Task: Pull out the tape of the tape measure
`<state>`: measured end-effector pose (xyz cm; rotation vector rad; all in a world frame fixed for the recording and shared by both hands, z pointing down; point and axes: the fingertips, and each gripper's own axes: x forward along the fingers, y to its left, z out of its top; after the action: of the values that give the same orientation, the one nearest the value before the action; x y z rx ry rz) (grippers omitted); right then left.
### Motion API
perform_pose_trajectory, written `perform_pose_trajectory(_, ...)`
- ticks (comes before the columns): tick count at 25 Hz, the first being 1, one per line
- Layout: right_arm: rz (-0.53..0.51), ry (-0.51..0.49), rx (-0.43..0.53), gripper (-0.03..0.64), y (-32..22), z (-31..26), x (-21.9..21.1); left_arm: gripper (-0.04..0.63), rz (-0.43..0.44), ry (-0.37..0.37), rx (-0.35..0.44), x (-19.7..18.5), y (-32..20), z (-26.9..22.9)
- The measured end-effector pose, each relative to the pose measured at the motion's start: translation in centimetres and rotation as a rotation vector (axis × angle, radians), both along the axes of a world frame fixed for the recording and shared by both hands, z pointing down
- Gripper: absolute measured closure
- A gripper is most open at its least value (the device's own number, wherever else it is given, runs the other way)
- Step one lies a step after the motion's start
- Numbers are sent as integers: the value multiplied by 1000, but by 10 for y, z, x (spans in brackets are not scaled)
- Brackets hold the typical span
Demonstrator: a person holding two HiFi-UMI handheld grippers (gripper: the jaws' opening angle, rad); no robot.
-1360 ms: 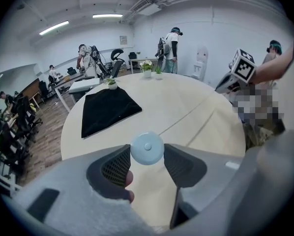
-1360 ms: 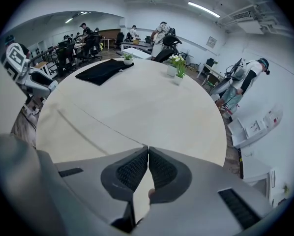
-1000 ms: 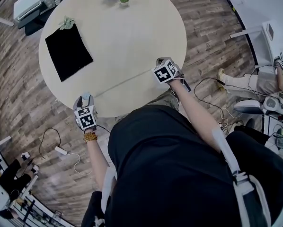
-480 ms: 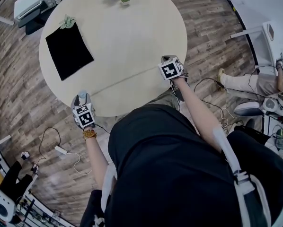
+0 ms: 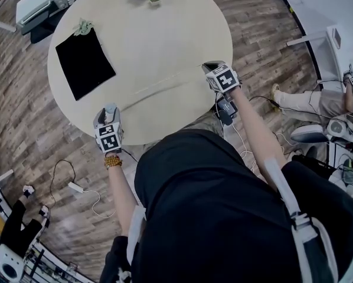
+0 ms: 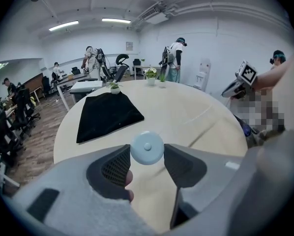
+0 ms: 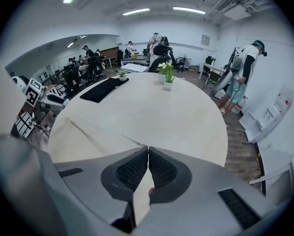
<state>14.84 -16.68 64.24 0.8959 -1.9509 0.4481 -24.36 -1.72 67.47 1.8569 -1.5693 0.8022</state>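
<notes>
Since the earlier frame, the right gripper (image 7: 148, 151) has travelled outward toward the table's (image 5: 164, 28) right edge. The left gripper (image 6: 147, 163) has shifted slightly inward at the near-left edge, and the span between the two has grown a little.

Right gripper: jaws closed flat on the tape (image 5: 159, 85) end.

Left gripper: jaws clamped on the round, pale tape measure case (image 6: 147, 148), one pad on each side.

Tape: drawn out in a line across the near part of the table, from the case at the near-left edge to the right edge.

Assessment: the long axis runs straight between the grippers. Further extraction appears to call for the right gripper pulling along that line, away from the case, with the left acting as anchor.
</notes>
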Motion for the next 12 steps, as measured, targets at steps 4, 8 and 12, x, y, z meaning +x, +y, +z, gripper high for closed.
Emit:
perform_pose_trajectory(4,22,39,18,609,0,1,19,371,23,0,9,8,-7,-1)
perform_pose_trajectory(8,-3,46,-2,609,3,9,20,371,49,2,5,6,-13,3)
perform_pose_trajectory(12,-2,57,-13,609,4,16,23,371,61,-9,-13,9,-10,7)
